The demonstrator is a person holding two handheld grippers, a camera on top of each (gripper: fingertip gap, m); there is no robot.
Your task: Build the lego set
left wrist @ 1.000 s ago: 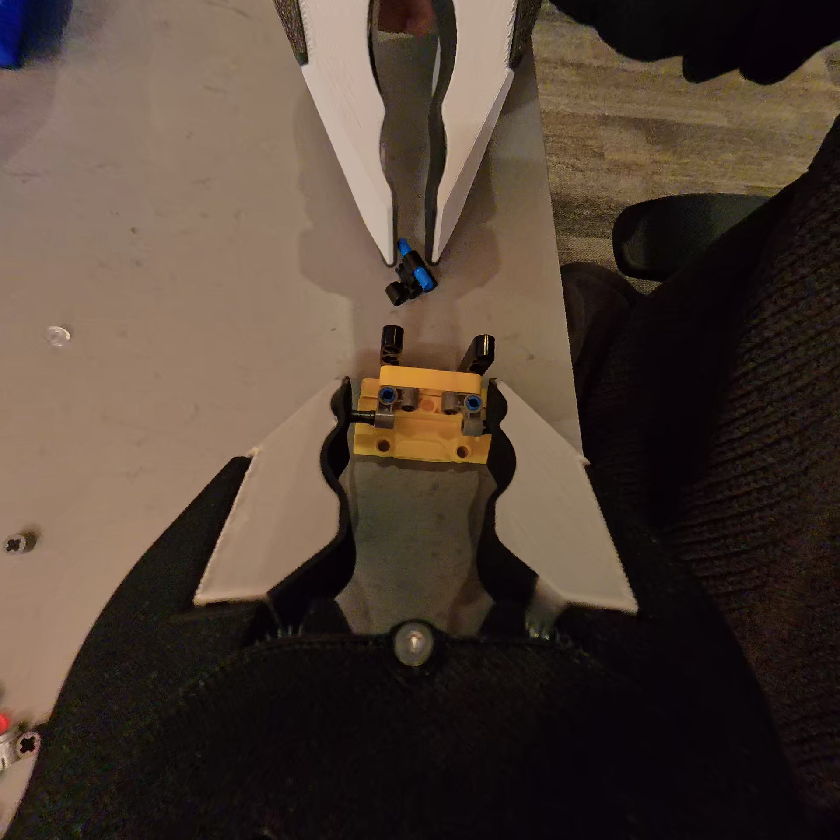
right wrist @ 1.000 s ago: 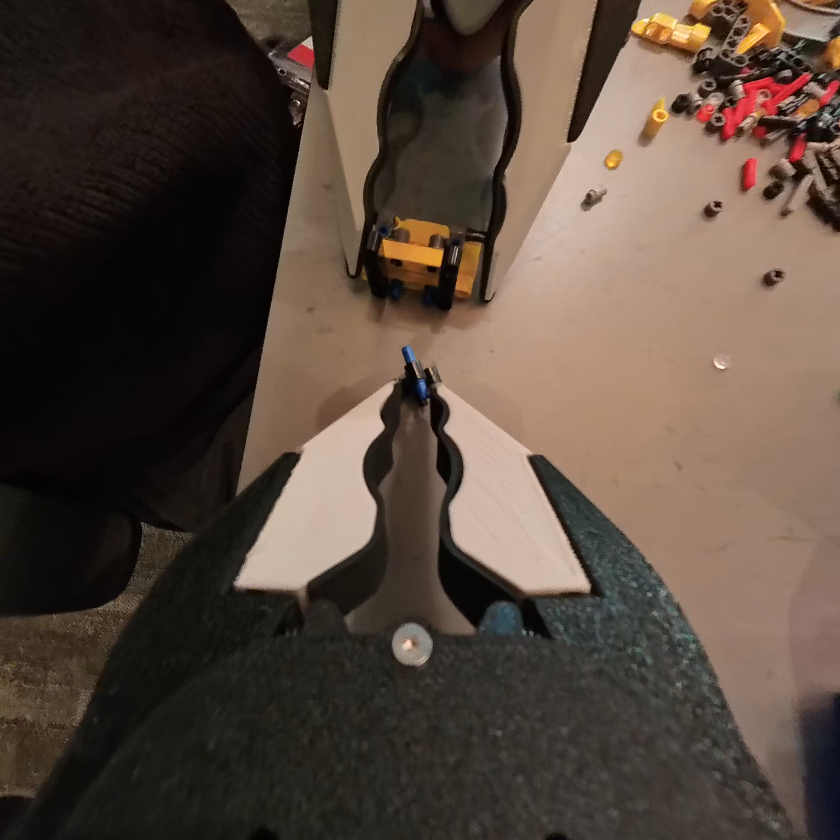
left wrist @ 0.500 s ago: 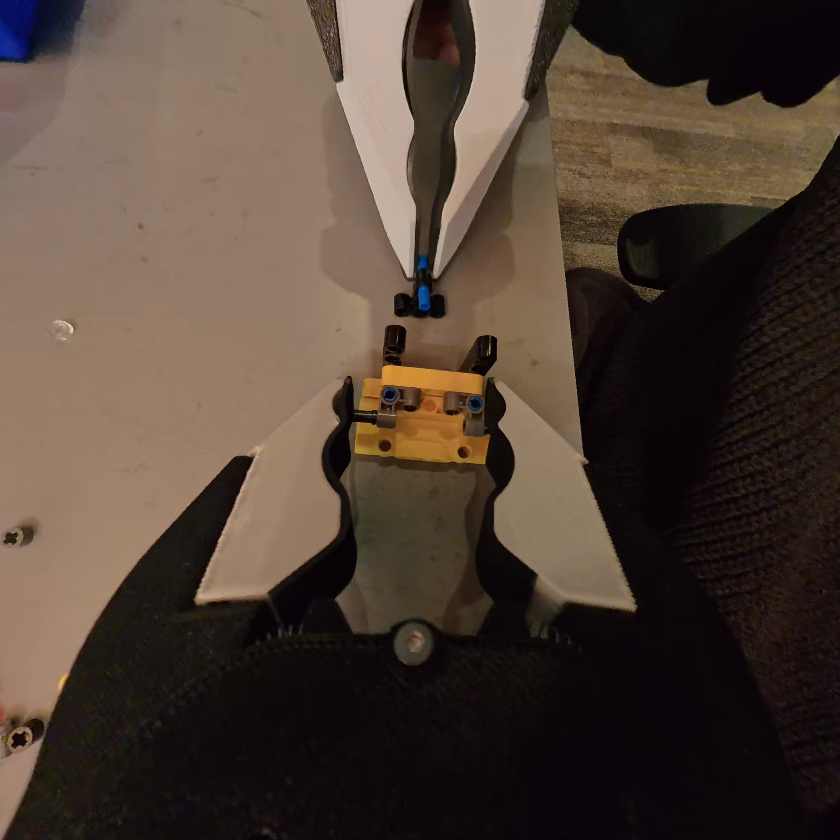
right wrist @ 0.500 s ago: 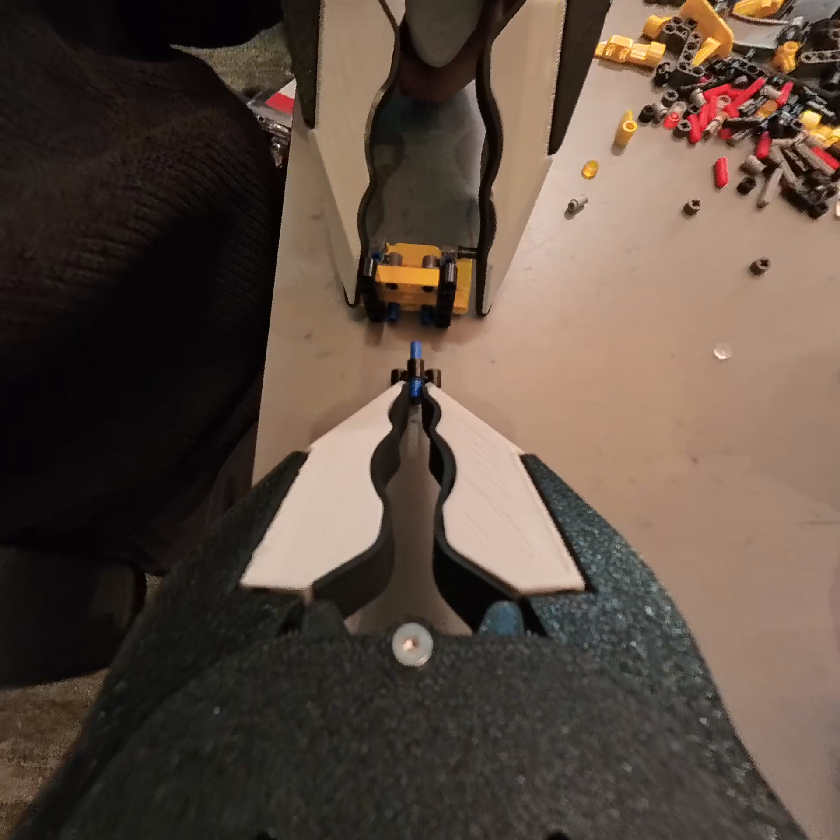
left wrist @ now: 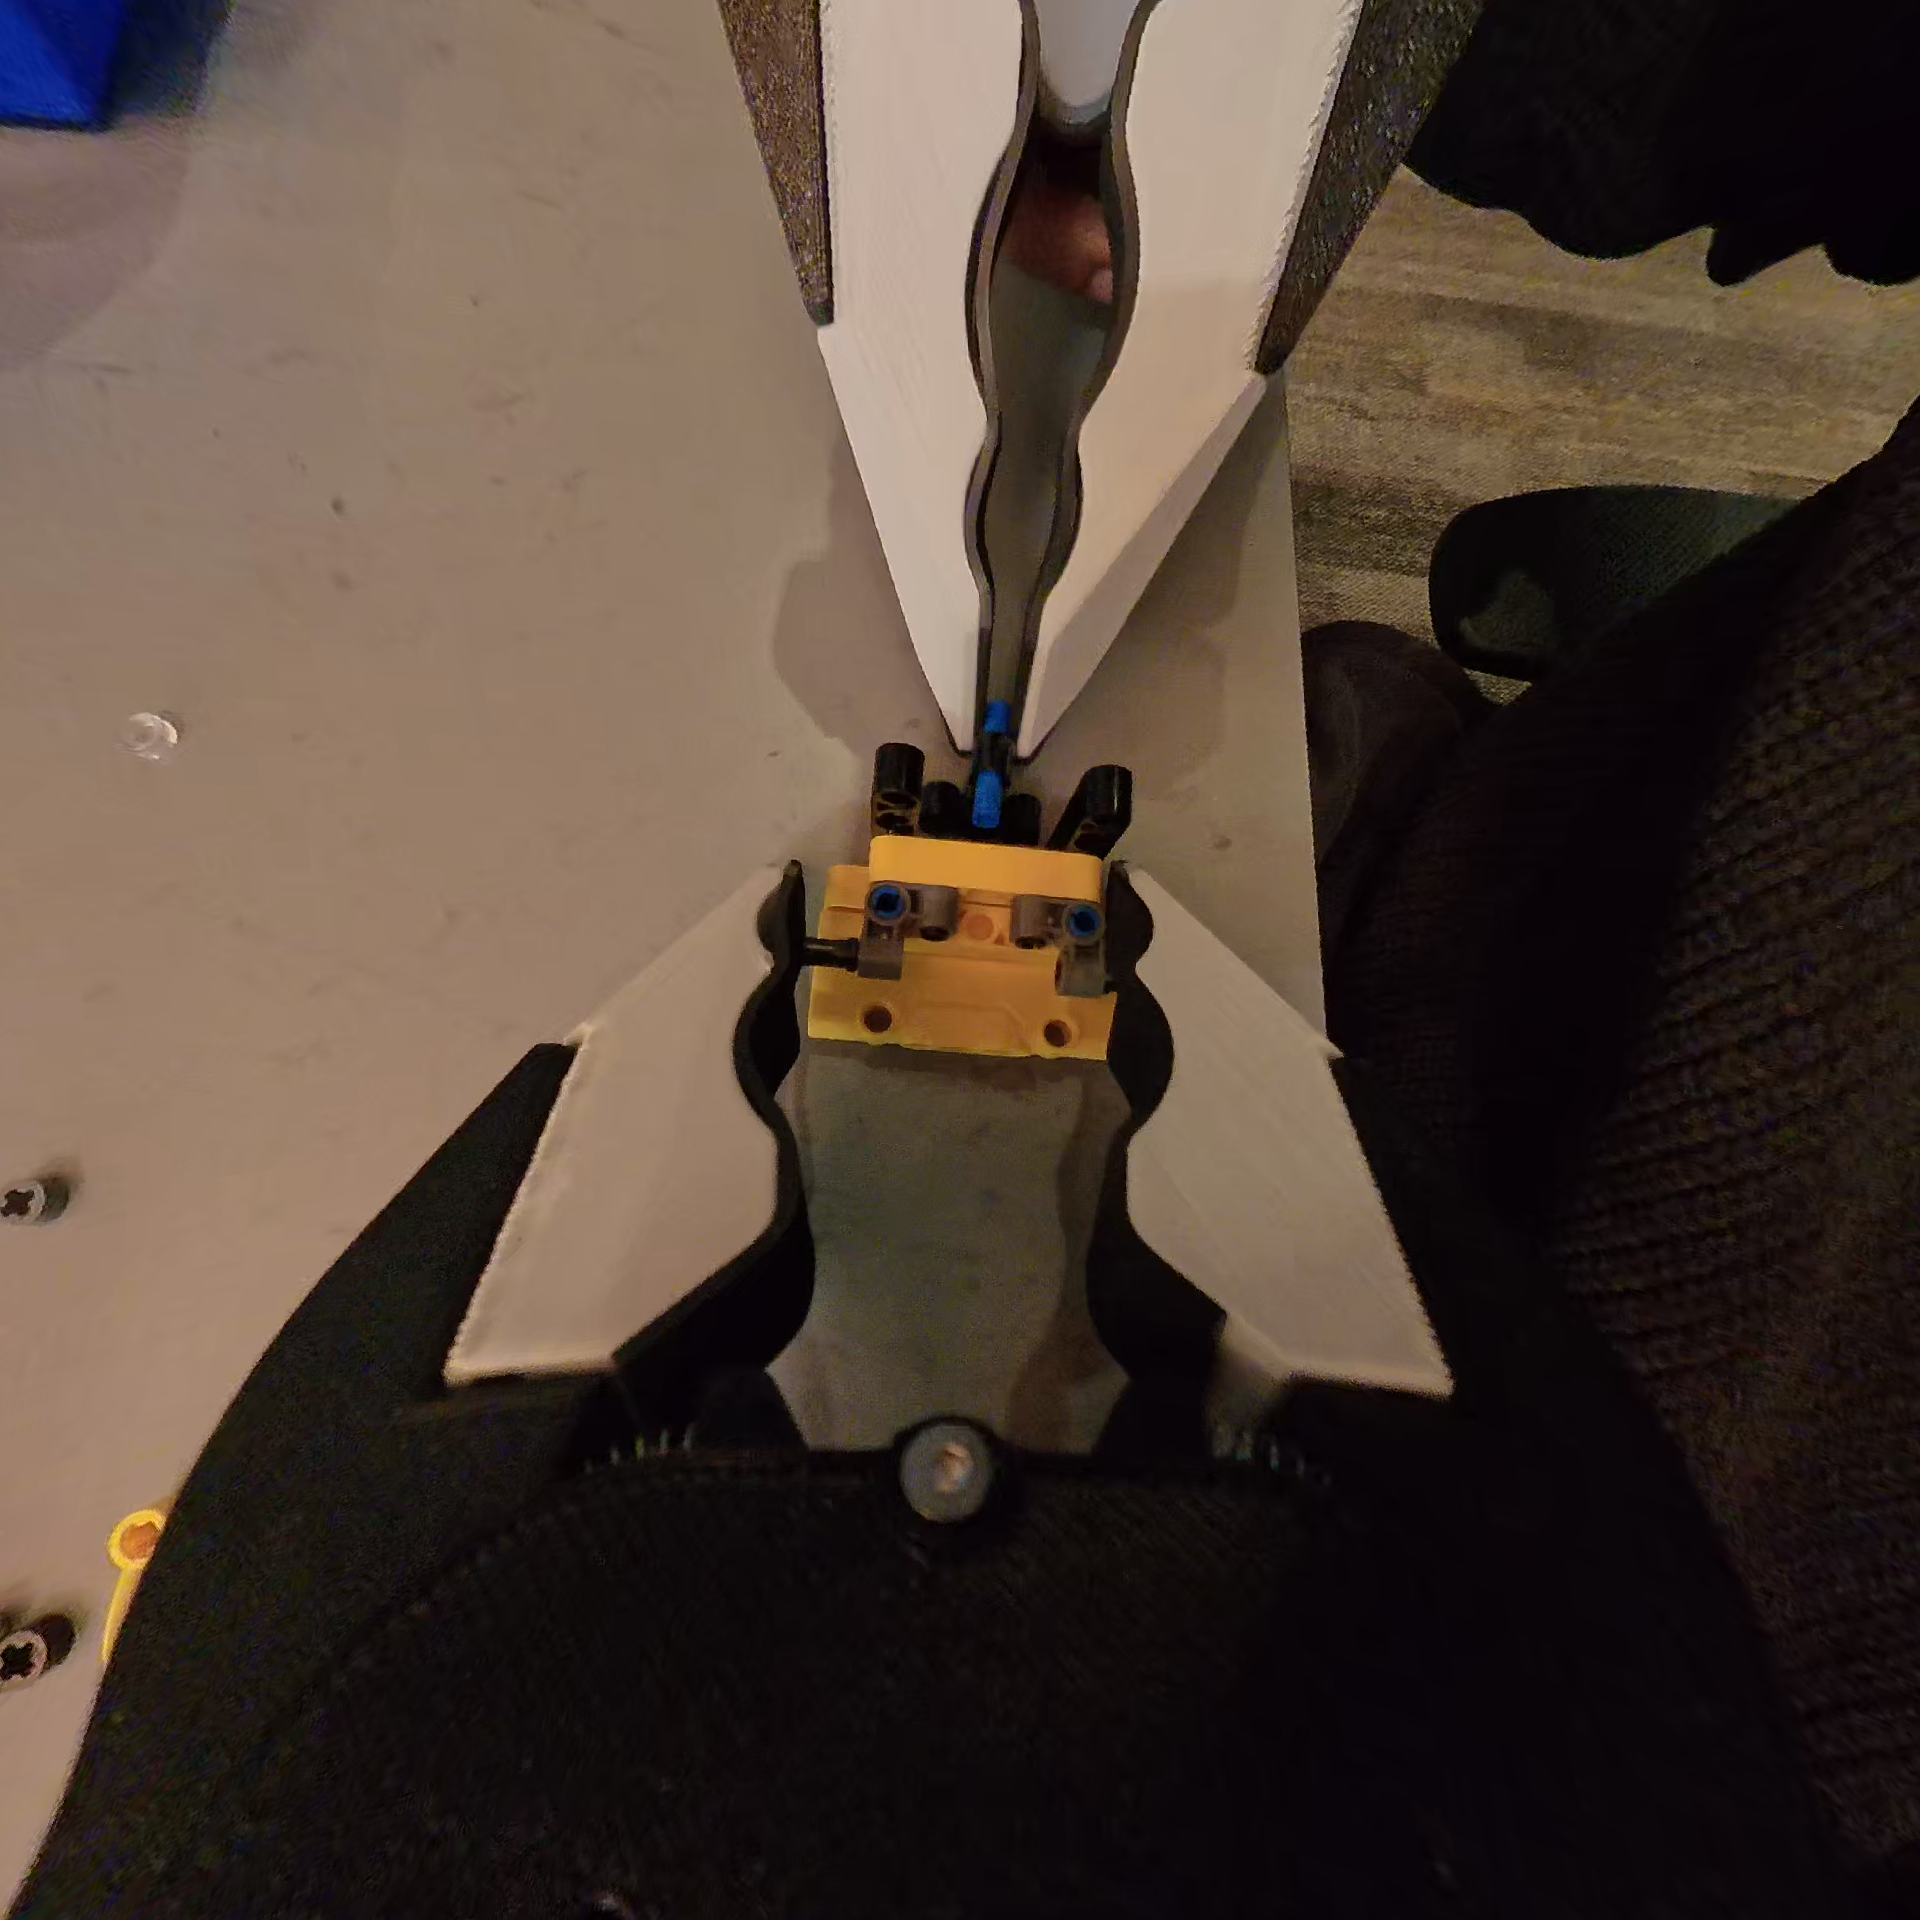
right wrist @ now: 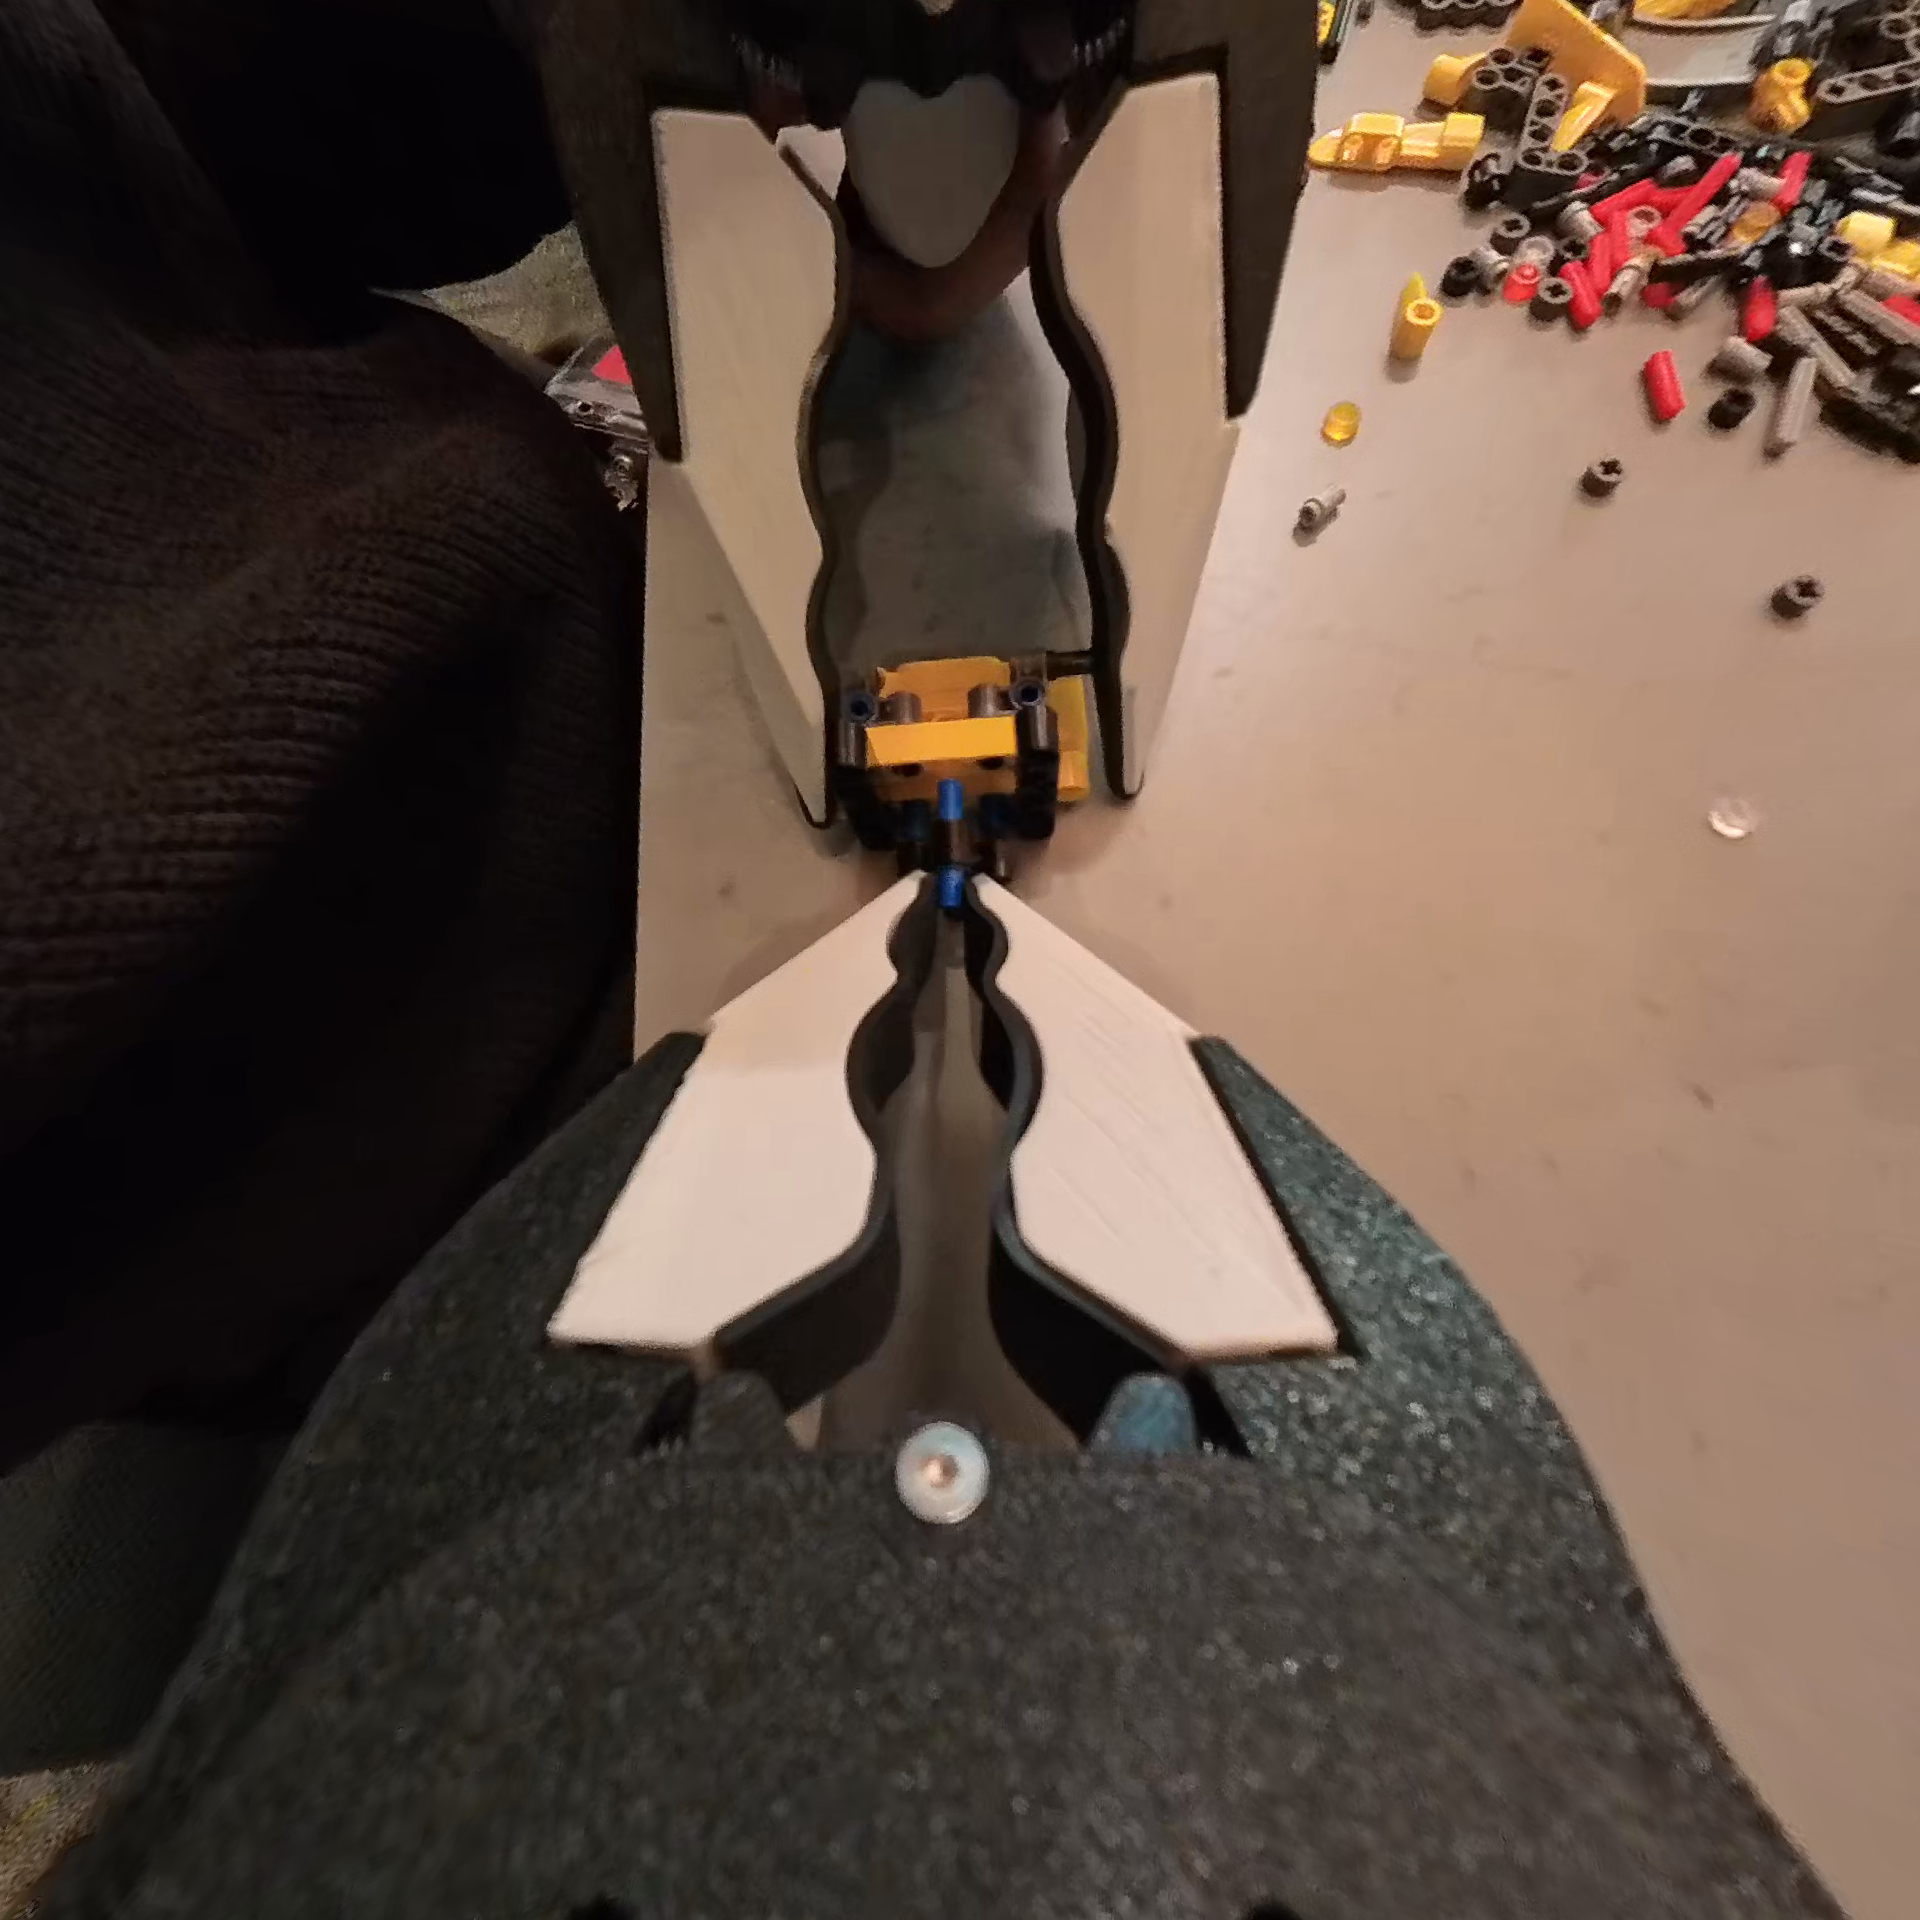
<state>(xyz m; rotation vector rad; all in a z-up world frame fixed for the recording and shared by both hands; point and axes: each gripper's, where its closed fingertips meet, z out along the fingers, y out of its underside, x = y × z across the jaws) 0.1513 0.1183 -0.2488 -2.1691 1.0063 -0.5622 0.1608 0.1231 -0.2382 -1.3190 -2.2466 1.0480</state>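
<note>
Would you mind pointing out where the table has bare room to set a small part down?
Bare table lies right of the right gripper, between it and the clear stud. In the left wrist view, the stretch above the clear stud is also free. The loose parts pile crowds the far right; the yellow assembly fills the left gripper.

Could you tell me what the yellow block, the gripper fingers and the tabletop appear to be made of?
Yellow block: likely moulded plastic, smooth with a soft sheen, crisp round holes.
Fingers of the left gripper: probably 3D-printed plastic, matte white with fine layer lines and black wavy inner edges, possibly rubbery.
Tabletop: smooth pale grey, scuffed; laminate or painted board, cannot tell.
</note>
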